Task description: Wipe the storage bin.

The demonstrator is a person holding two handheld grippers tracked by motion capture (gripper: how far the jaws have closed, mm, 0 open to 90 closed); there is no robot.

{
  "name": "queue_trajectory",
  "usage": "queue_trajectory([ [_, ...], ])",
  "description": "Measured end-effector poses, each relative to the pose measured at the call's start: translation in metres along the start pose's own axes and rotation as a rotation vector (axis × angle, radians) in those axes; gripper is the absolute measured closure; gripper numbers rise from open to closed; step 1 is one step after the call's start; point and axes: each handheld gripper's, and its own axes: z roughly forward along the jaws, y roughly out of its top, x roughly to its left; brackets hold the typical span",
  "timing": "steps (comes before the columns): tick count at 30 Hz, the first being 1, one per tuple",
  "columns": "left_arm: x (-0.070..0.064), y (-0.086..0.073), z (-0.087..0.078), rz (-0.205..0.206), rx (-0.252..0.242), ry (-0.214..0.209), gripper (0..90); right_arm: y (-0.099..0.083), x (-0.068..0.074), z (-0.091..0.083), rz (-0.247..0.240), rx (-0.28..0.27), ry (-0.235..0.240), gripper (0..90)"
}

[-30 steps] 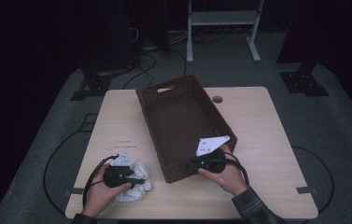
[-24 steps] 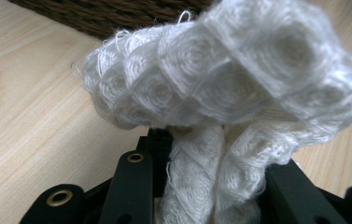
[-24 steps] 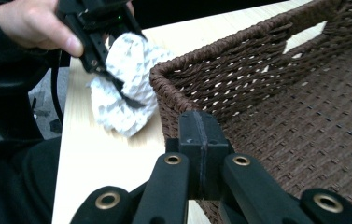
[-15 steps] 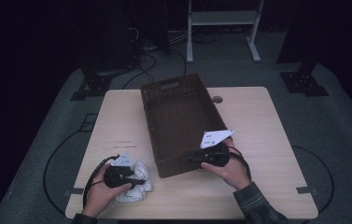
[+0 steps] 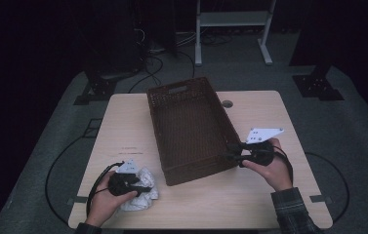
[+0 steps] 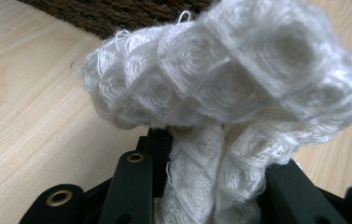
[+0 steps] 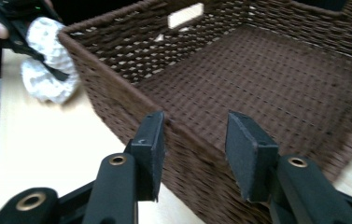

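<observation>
White crocheted cloth (image 6: 225,93) bunched on light wooden table (image 5: 269,195), just off near-left corner of brown wicker basket (image 5: 191,129). Left gripper (image 5: 140,187) clamps cloth, jaws pinching its lower folds. Basket lies lengthwise mid-table, nothing inside, handle slot in far end wall. Right gripper (image 7: 194,149) at basket's near-right corner, jaws spread apart, straddling rim, one outside wall, one inside. Grey floor surrounds table.
</observation>
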Motion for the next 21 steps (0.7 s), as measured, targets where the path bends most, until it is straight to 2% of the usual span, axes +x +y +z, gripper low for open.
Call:
queue_trajectory([
  [2,0.0,0.0,0.0,0.0,0.0,-0.001,67.5,-0.003,-0.005,0.0,-0.002,0.009,-0.014,54.1],
  [10,0.0,0.0,0.0,0.0,0.004,0.0,67.4,-0.007,-0.013,0.011,-0.02,0.038,-0.009,50.3],
  [21,0.0,0.0,-0.001,0.002,0.003,0.004,67.3,-0.008,-0.005,0.013,-0.005,0.032,0.021,57.2],
])
